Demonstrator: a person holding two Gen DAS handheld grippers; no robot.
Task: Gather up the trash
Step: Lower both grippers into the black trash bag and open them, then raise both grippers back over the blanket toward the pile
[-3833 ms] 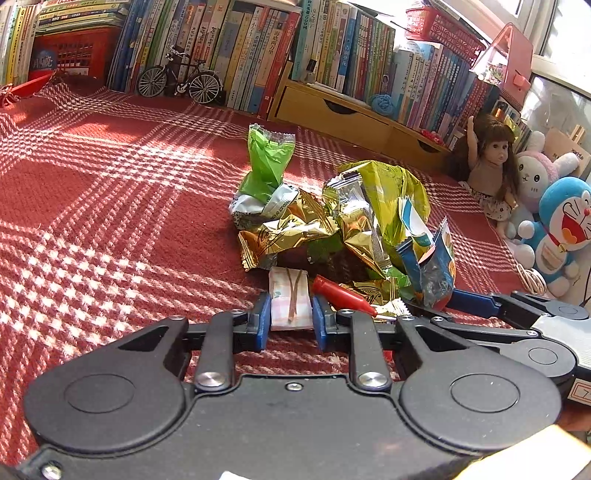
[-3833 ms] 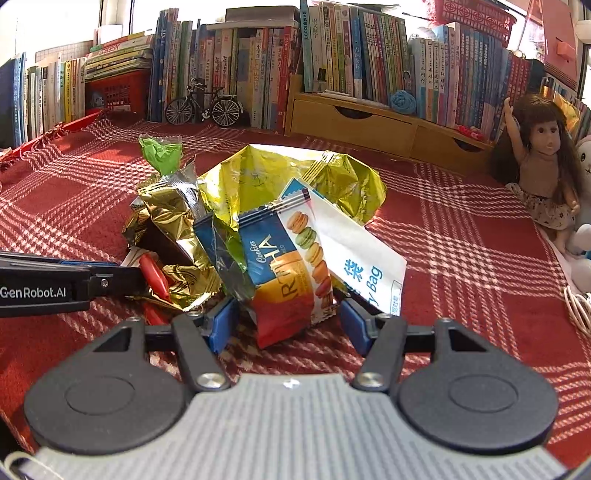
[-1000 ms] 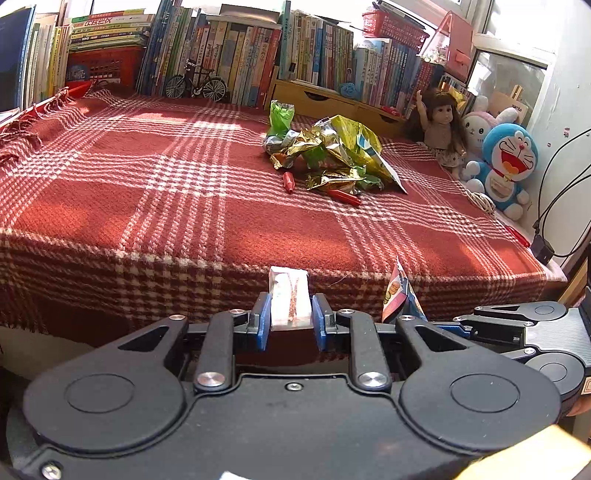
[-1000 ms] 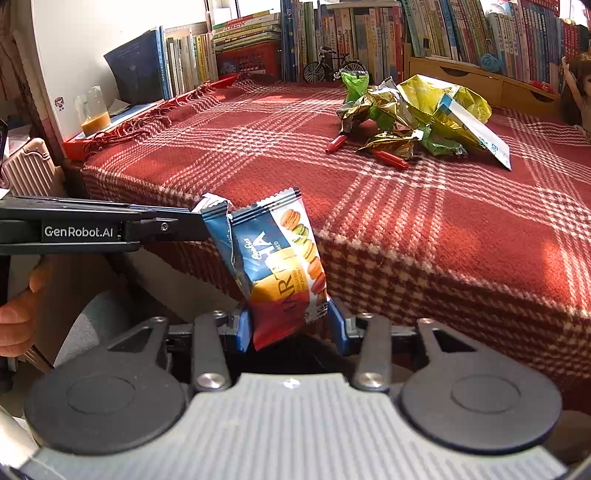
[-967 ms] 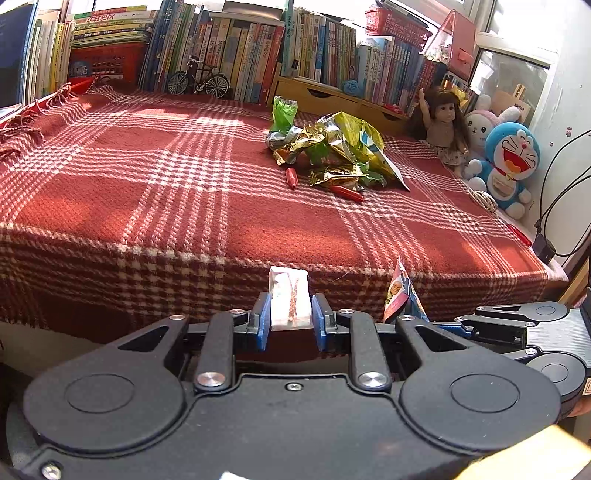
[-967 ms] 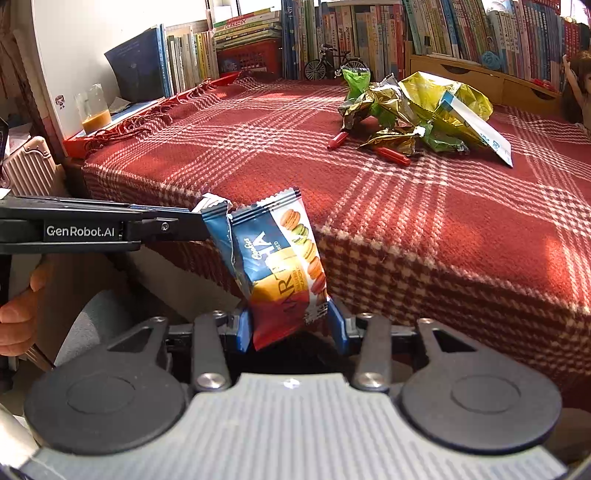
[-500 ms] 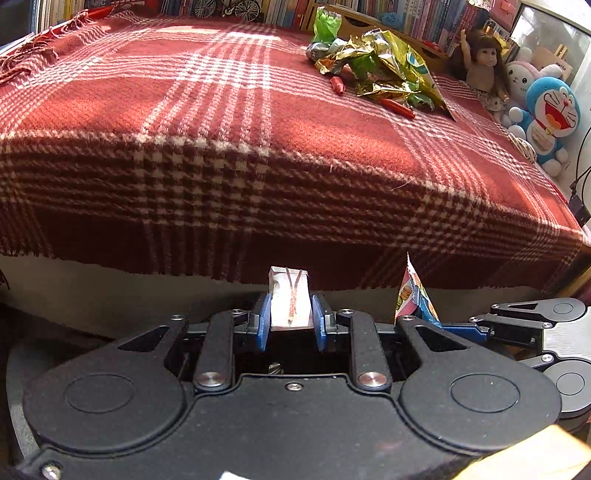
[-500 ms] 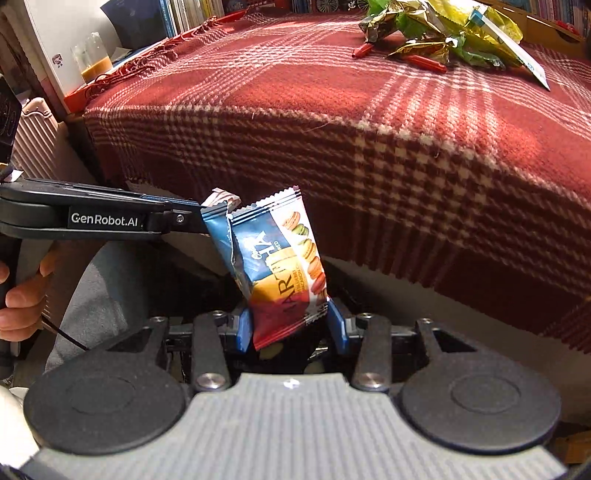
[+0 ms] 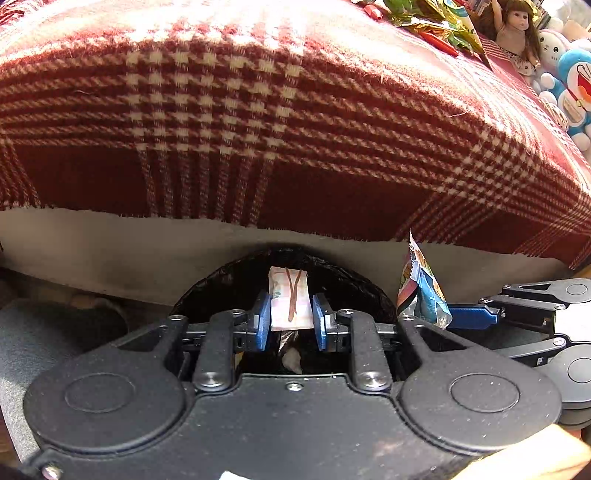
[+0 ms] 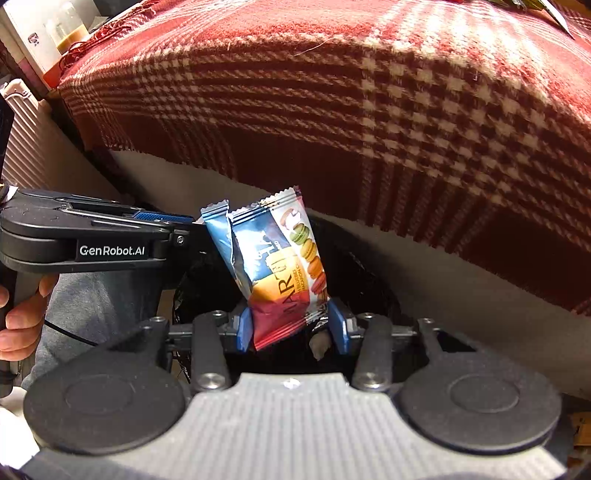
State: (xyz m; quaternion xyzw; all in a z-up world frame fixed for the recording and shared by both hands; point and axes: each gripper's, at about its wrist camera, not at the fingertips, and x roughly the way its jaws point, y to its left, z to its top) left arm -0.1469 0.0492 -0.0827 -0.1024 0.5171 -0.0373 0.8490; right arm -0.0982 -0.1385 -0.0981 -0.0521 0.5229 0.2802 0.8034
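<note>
My left gripper (image 9: pixel 290 317) is shut on a small pale wrapper (image 9: pixel 290 301) with a brown stripe, which it holds upright over a black-lined trash bin (image 9: pixel 221 273). The jaws of my right gripper (image 10: pixel 291 328) are opening. A blue macaron cookie wrapper (image 10: pixel 280 266) still stands between them, leaning on the left pad, with a gap at the right pad. It hangs over the same bin (image 10: pixel 369 266). The grippers are side by side. More wrappers (image 9: pixel 436 18) lie in a pile far back on the blanket.
A red plaid blanket (image 9: pixel 295 110) hangs over the bed edge just behind the bin. A doll (image 9: pixel 517 26) and plush toys (image 9: pixel 576 81) sit at the far right. A person's hand (image 10: pixel 18 317) grips the left tool. A pink ribbed case (image 10: pixel 26 122) stands at left.
Both grippers have sunk from bed height and tipped down over the bin, each with its wrapper. The cookie wrapper now leans left, and a gap shows at the right pad.
</note>
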